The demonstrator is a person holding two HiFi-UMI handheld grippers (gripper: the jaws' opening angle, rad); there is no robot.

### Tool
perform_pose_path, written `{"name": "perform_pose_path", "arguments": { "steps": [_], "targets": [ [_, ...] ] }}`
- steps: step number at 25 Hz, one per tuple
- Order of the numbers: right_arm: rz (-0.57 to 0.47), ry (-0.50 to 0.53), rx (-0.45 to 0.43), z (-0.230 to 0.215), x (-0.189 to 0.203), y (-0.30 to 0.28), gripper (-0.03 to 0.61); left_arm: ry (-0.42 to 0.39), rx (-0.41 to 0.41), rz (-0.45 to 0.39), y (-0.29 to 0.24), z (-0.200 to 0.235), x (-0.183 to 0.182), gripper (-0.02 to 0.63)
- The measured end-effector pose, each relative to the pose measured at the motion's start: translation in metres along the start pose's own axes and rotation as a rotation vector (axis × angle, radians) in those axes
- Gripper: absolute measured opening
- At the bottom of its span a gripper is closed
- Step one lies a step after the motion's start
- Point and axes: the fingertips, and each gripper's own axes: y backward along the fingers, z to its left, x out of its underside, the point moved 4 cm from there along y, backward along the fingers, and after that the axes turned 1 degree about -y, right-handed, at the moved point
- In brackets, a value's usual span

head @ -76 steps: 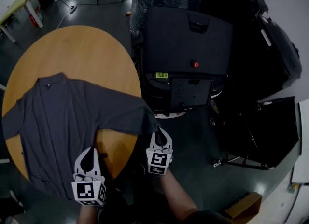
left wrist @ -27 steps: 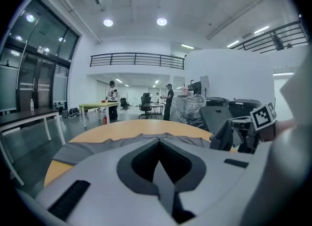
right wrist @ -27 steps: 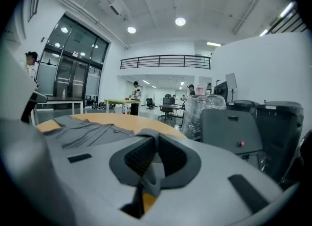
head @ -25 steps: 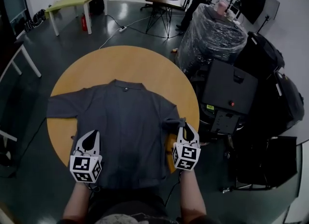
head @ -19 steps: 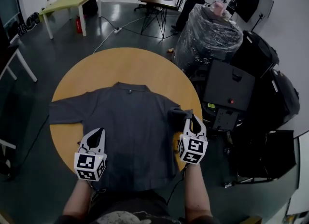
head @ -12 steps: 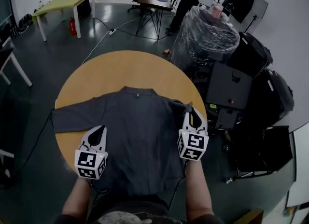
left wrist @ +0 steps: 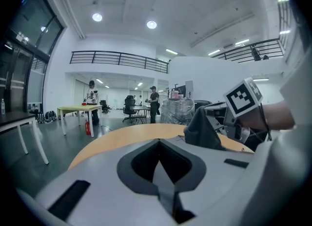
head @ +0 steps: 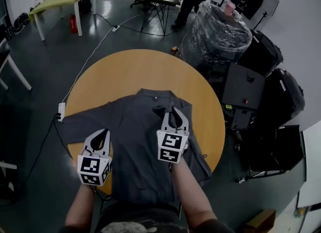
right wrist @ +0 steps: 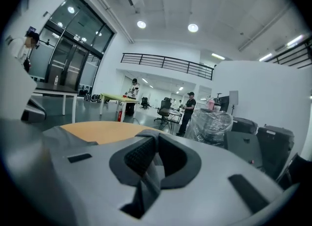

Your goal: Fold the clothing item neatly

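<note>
Shirt [head: 134,144] on table [head: 123,71]

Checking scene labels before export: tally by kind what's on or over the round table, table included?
Round table: 1
Grey garment: 1
Tongs: 2 (left tongs, right tongs)
Total: 4

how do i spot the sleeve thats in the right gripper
Find the round wooden table with the grey shirt spread on it. The sleeve is the dark bunch pinched in the jaws of the right gripper, held up over the shirt's chest below the collar; the other sleeve lies flat, stretched out to the left.
</note>
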Motion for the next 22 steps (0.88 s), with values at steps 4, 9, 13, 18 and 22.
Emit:
{"name": "perform_pose_path", "arguments": {
  "steps": [4, 9, 13, 18, 22],
  "targets": [
    [0.033, 0.010, 0.000, 0.020, 0.005, -0.007, 0.012, 0.008, 0.005, 0.009, 0.001, 0.013, 0.003, 0.008],
    [0.159, 0.030, -0.104, 0.051, 0.055, 0.003, 0.011, 0.038, 0.020, 0.039, 0.001, 0.021, 0.016, 0.008],
    [0.249, 0.060, -0.197, 0.081, 0.097, 0.023, 0.012, 0.061, 0.029, 0.071, 0.001, 0.020, 0.032, 0.008],
    [0.342, 0.125, -0.366, 0.119, 0.137, 0.044, 0.035, 0.062, 0.049, 0.110, -0.001, 0.013, 0.048, 0.008],
    [0.367, 0.144, -0.472, 0.139, 0.151, 0.061, 0.082, 0.053, 0.059, 0.125, 0.000, 0.008, 0.053, 0.008]
  ]
}}
